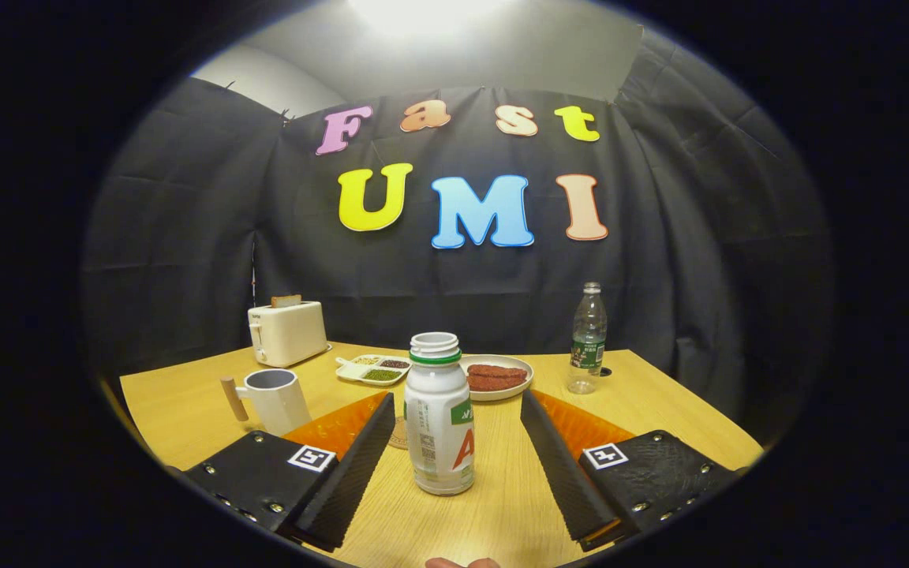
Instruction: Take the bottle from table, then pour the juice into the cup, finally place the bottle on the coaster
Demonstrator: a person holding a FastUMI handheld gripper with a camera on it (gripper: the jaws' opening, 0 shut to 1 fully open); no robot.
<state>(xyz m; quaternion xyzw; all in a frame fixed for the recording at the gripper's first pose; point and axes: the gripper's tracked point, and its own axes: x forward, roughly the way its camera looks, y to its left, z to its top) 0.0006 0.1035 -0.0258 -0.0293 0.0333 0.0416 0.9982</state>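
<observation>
I'm holding my gripper wide open, fingers flanking the white juice bottle without touching it. It's standing upright and uncapped on the wooden table, between my fingertips. The coaster is peeking out just behind its left side. White cup with wooden handle is sitting further left.

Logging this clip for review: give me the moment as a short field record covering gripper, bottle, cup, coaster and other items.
gripper: gripper open, fingers apart on either side of the bottle, not touching it
bottle: white bottle upright on the table, no cap on, between the fingers
cup: white cup with wooden handle, upright, ahead to the left
coaster: coaster partly hidden behind the bottle
other: toaster, divided dish, plate, clear bottle
</observation>
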